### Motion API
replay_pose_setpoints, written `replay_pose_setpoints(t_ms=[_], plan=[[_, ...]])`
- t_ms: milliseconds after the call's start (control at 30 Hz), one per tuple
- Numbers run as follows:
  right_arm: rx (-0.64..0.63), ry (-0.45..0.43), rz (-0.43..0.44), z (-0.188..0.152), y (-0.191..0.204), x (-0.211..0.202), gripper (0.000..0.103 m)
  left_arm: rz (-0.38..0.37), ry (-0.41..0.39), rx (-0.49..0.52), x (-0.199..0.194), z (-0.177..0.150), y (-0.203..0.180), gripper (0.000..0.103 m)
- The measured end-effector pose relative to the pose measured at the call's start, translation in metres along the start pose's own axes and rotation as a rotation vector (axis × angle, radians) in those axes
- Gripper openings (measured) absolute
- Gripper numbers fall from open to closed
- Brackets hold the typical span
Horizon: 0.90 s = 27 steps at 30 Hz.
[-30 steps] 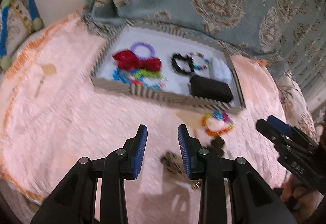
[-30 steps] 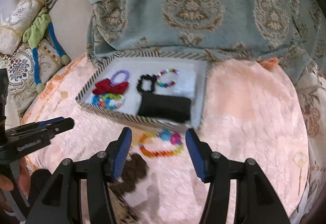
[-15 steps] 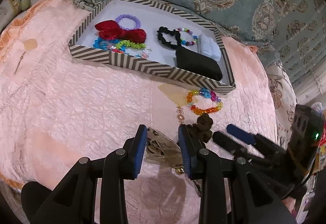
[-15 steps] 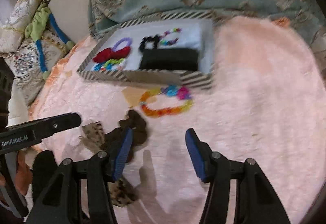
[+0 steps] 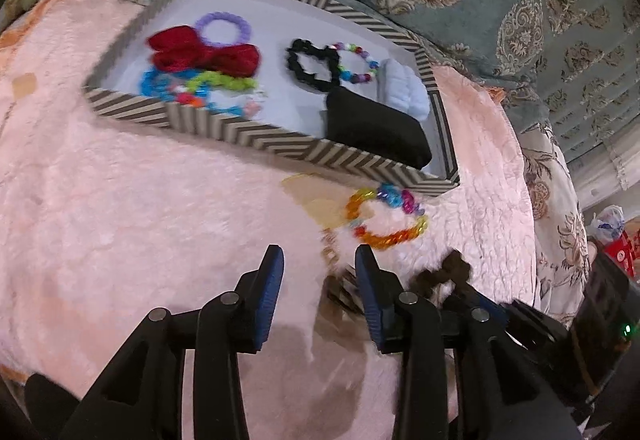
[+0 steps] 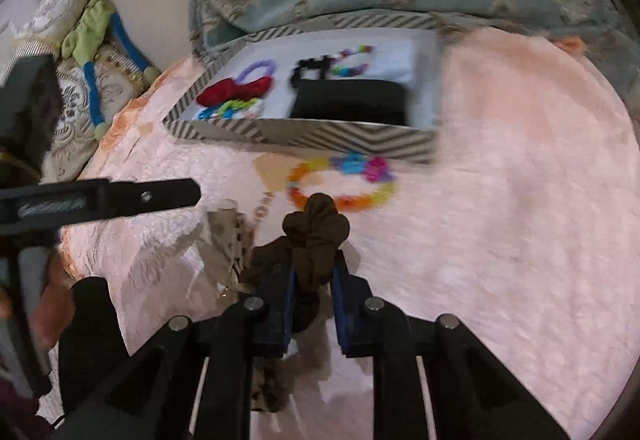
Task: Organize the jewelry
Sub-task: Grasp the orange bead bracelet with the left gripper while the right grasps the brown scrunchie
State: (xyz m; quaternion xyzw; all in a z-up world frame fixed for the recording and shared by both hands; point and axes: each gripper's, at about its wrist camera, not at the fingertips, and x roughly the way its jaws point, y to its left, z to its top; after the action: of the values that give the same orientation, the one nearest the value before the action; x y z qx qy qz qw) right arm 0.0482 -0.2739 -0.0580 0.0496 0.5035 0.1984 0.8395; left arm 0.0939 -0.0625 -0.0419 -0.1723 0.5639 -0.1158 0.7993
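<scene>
one tool [image 6: 314, 272] closing on, seemingly, scrunchie [image 6: 316, 230]

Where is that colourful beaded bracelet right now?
The multicoloured beaded bracelet lies on the pink quilted blanket, just outside the striped tray's near-right corner, beside a tan card.

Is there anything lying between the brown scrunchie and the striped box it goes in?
Yes. The rainbow bracelet lies on the pink cover between the brown scrunchie in the closing right gripper and the striped box.
</scene>
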Motion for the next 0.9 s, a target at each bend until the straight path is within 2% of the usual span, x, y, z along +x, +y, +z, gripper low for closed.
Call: replay_pose_setpoints(t_ms=[133,300,333,367,400,433,533,767,900], plan=[[0.042,0.009,-0.056,-0.006,-0.028,-0.012,0.017,0.009,0.021,0.020,0.024,0.011,-0.018,0.021],[0.063,0.026,-0.052,-0.012,-0.044,-0.010,0.018,0.075,0.021,0.042,0.057,0.016,-0.035,0.021],[0.071,0.028,-0.045,-0.012,-0.045,-0.008,0.018,0.088,0.000,0.044,0.059,0.015,-0.036,0.019],[0.082,0.026,-0.034,-0.013,-0.046,-0.007,0.018,0.106,-0.030,0.049,0.058,0.014,-0.037,0.005],[0.090,0.016,-0.024,-0.013,-0.046,-0.006,0.018,0.118,-0.028,0.053,0.058,0.014,-0.037,0.000],[0.092,0.005,-0.017,-0.014,-0.045,-0.008,0.018,0.112,-0.019,0.051,0.057,0.014,-0.035,0.000],[0.079,-0.051,-0.005,-0.012,-0.039,-0.018,0.018,0.077,-0.018,0.019,0.045,0.015,-0.026,0.000],[0.056,-0.111,0.023,0.002,-0.020,-0.043,0.018,0.036,-0.090,0.032,-0.009,0.013,-0.017,0.000],[0.028,-0.139,0.031,0.010,-0.005,-0.055,0.018,0.049,-0.136,0.040,-0.039,0.015,-0.012,0.000]])
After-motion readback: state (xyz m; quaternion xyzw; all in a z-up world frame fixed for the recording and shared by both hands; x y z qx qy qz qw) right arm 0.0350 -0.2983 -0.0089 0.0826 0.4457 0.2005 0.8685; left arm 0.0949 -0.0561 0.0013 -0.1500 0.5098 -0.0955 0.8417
